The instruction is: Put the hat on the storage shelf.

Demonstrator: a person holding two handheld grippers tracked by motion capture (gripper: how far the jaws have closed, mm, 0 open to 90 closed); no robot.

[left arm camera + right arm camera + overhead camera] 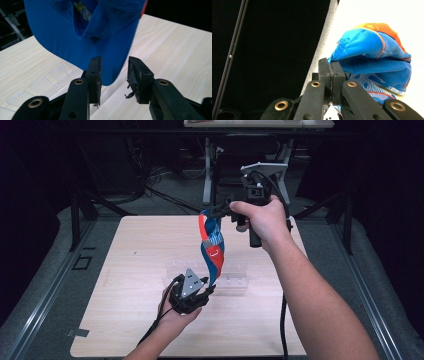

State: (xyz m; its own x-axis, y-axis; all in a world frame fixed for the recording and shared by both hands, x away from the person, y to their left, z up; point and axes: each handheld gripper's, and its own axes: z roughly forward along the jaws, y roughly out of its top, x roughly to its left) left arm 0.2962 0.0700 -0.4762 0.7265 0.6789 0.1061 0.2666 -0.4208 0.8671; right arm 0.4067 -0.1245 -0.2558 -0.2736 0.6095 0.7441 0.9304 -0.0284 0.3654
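Observation:
A blue, orange and white cloth garment (pixel 212 247) hangs in the air over the middle of the wooden table (pixel 135 250). My right gripper (pixel 212 213), held high, is shut on its top edge; in the right gripper view the garment (pixel 374 60) bunches just beyond the closed jaws of that gripper (pixel 332 72). My left gripper (pixel 207 287) sits low under the hanging end. In the left gripper view it (pixel 113 72) stands open, with the garment's blue lower tip (pixel 110 75) dipping between its fingers (pixel 95 72), which are apart from the cloth.
A clear plastic rack (pixel 232 277) lies on the table behind the left gripper, also seen as a transparent rack (pixel 42 85) at the lower left. Dark floor, metal table legs (pixel 206 170) and cables lie beyond the far edge.

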